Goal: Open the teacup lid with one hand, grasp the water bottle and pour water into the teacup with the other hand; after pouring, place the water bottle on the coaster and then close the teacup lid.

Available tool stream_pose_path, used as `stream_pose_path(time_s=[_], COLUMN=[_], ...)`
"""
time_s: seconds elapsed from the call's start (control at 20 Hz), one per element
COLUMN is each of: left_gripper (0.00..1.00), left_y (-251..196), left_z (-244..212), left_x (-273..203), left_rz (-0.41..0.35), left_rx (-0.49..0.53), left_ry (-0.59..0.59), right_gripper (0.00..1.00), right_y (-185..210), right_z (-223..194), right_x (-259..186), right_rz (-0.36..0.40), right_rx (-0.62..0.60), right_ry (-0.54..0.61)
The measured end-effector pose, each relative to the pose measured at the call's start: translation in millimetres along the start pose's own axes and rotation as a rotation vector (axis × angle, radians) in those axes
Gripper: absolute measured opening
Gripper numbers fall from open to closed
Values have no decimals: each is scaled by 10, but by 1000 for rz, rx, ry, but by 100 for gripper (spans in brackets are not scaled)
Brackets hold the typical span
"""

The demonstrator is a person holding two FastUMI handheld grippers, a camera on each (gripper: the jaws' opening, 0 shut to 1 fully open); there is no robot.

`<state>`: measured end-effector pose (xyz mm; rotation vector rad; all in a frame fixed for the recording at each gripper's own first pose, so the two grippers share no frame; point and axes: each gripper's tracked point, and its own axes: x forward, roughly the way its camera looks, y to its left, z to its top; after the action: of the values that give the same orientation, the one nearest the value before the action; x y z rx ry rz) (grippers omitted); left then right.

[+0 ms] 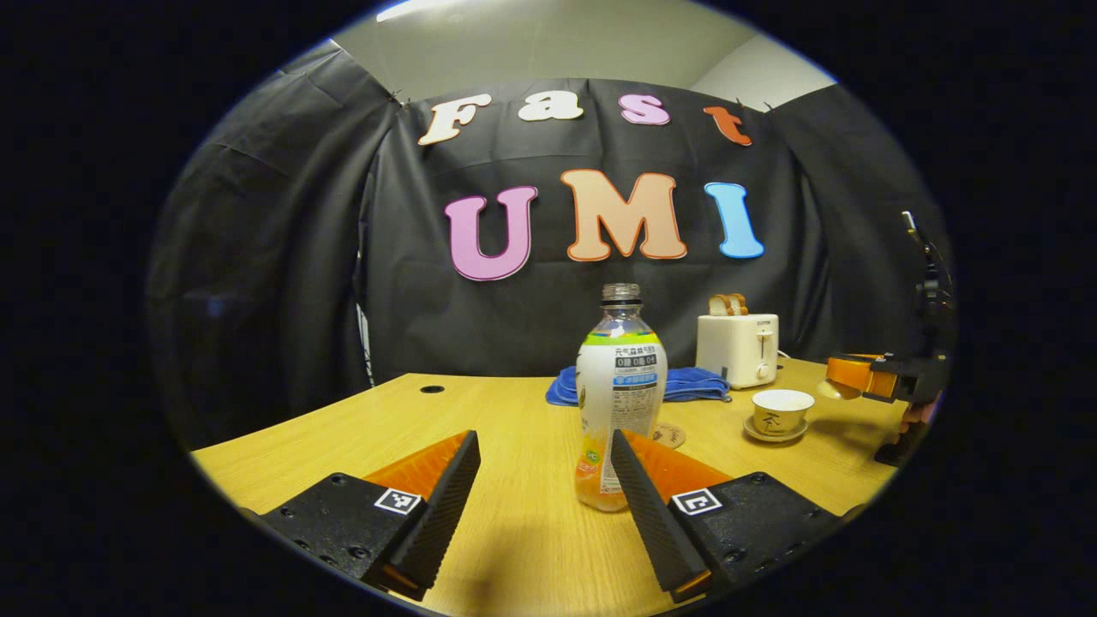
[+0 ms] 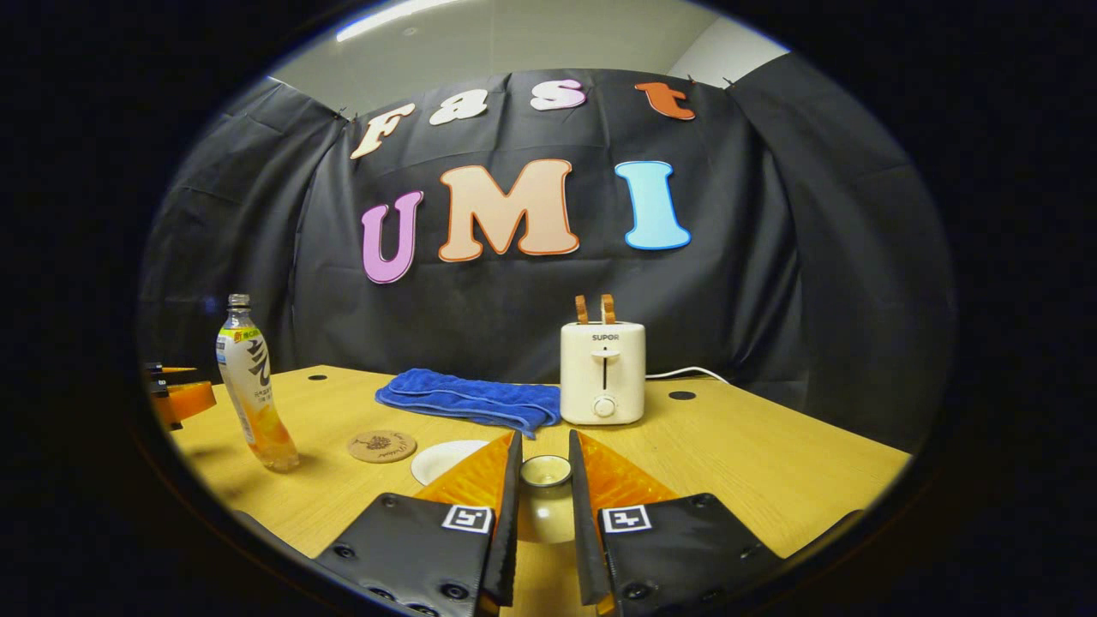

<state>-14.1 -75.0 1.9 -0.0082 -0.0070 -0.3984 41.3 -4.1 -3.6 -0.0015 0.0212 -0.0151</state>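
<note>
Table of pale wood fronts black cloth; left gripper jaws gape, right gripper jaws pinch lid.

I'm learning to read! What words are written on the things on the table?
"SUPOR": on the white two-slot toaster.
Clear plastic water bottle: label print too small to read.
White ceramic teacup: dark mark, too blurred.
Round cork coaster: drawing only, no readable words.

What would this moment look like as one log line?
lid: lifted, right gripper shut on it | teacup: uncovered | left gripper: open near water bottle | pour: not started
</note>
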Motion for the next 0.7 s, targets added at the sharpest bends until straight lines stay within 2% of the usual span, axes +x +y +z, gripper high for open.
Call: stream_pose_path(time_s=[0.15, 0.3, 0.55, 0.7], left_gripper=[90, 90, 90, 93], left_y=[-172, -272, -361, -475], left_z=[13, -10, -129, -212], left_x=[29, 115, 373, 502], left_rz=[-93, -133, -129, -161], left_rx=[-3, -7, -1, 6], left_ry=[-2, 6, 82, 132], right_gripper=[32, 32, 32, 32], right_y=[-117, -175, -288, -397], right_z=[19, 26, 24, 34], right_x=[-83, -137, -192, -221], right_rz=[-28, -39, -46, -59], right_rx=[0, 0, -1, -1], right_ry=[-12, -14, -16, -17])
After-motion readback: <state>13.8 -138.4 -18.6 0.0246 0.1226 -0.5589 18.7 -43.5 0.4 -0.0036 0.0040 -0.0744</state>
